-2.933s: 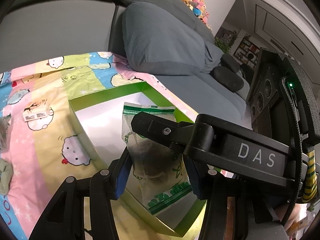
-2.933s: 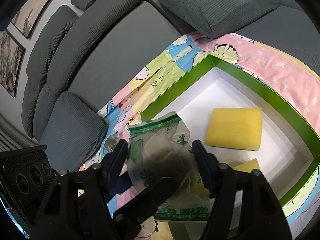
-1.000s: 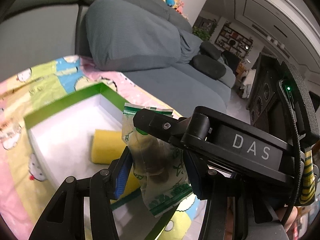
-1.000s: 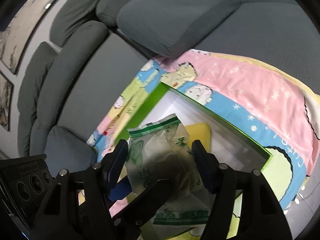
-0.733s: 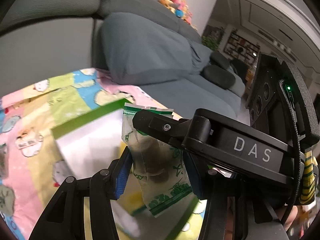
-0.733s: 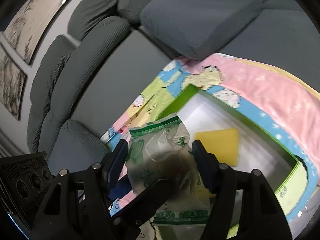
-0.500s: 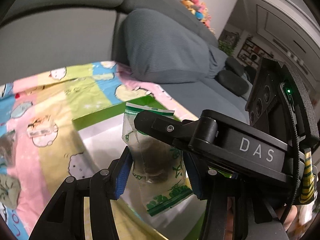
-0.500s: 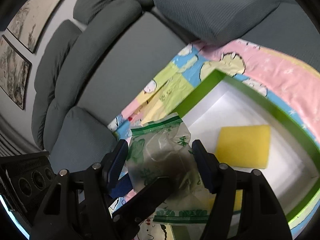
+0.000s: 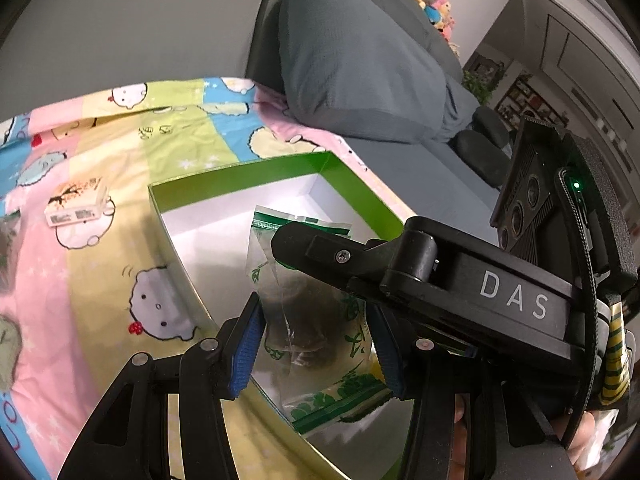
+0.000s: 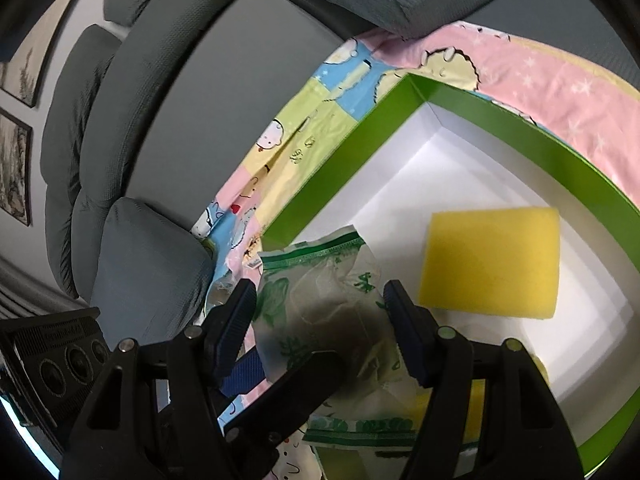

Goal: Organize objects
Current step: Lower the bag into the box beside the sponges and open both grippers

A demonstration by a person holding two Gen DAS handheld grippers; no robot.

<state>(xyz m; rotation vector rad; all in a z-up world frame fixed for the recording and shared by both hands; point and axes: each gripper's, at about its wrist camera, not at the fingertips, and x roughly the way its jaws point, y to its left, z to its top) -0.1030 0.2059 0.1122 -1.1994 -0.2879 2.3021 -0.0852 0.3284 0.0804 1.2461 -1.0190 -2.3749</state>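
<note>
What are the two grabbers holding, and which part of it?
Both hold one clear packet with green print. The left gripper and the right gripper each pinch its two side edges, around its middle.

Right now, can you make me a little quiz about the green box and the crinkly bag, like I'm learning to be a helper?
1. True or false: the yellow sponge lies inside the green box.
2. What do both grippers hold together? A) a pillow B) the clear packet with green print C) a toy
3. What small thing lies on the cartoon blanket, outside the box?

Key: 1. True. 2. B: the left gripper and the right gripper each clamp it. 3. A small printed carton.
</note>
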